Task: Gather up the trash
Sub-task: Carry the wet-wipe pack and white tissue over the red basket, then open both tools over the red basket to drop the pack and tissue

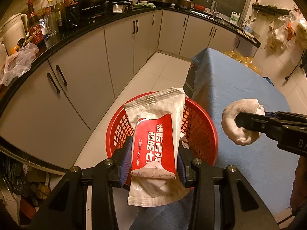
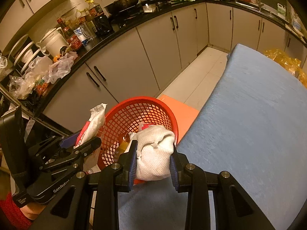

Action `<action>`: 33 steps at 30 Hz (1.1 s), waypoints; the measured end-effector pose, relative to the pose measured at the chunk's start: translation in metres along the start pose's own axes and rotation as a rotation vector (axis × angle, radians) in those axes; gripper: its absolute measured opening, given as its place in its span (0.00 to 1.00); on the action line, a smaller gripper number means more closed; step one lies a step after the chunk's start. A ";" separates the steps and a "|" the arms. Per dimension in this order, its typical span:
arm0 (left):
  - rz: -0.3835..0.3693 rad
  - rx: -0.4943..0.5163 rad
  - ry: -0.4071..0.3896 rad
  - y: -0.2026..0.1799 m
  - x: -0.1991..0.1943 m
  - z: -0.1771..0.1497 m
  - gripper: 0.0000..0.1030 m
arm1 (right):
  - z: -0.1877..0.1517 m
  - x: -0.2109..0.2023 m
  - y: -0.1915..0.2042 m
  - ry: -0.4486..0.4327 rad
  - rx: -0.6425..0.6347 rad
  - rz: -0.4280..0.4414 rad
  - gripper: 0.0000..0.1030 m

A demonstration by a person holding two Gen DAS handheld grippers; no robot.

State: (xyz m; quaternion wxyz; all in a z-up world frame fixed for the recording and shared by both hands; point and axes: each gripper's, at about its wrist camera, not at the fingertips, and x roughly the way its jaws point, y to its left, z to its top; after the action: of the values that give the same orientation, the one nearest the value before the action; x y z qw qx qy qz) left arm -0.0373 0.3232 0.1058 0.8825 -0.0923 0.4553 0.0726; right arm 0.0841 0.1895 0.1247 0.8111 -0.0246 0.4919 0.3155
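Observation:
My left gripper point(image 1: 154, 161) is shut on a red and white wet-wipe packet point(image 1: 156, 134), held right above the red mesh basket point(image 1: 199, 126). In the right wrist view that same packet point(image 2: 94, 122) hangs beside the basket's left rim, clamped in the left gripper point(image 2: 80, 143). My right gripper point(image 2: 153, 161) is shut on a crumpled white paper towel point(image 2: 153, 153), at the near rim of the basket point(image 2: 122, 122). From the left wrist view the towel wad point(image 1: 239, 120) hovers over the blue table point(image 1: 239, 88), to the right of the basket. Some scraps lie inside the basket.
The basket stands on the floor against the left edge of the blue-covered table point(image 2: 249, 115), next to an orange sheet point(image 2: 184, 111). Grey cabinets point(image 1: 80, 76) under a black counter crowded with bottles, pans and plastic bags curve round the left and back. Yellow wrapping point(image 1: 241, 61) lies beyond the table.

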 end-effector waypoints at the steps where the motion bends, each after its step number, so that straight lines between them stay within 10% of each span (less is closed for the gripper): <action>1: 0.000 0.000 0.002 0.001 0.001 0.000 0.38 | 0.000 0.001 0.000 0.002 0.000 0.000 0.31; 21: 0.004 -0.017 0.023 0.012 0.018 0.008 0.41 | 0.021 0.033 0.007 0.040 0.007 0.002 0.39; 33: 0.068 -0.047 -0.047 0.018 -0.002 0.010 0.76 | 0.026 0.011 0.002 -0.029 0.032 -0.016 0.62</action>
State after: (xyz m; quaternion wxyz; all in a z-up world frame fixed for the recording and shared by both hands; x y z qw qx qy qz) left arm -0.0345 0.3424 0.1110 0.8876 -0.0956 0.4355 0.1155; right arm 0.1071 0.2056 0.1297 0.8208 -0.0108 0.4850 0.3015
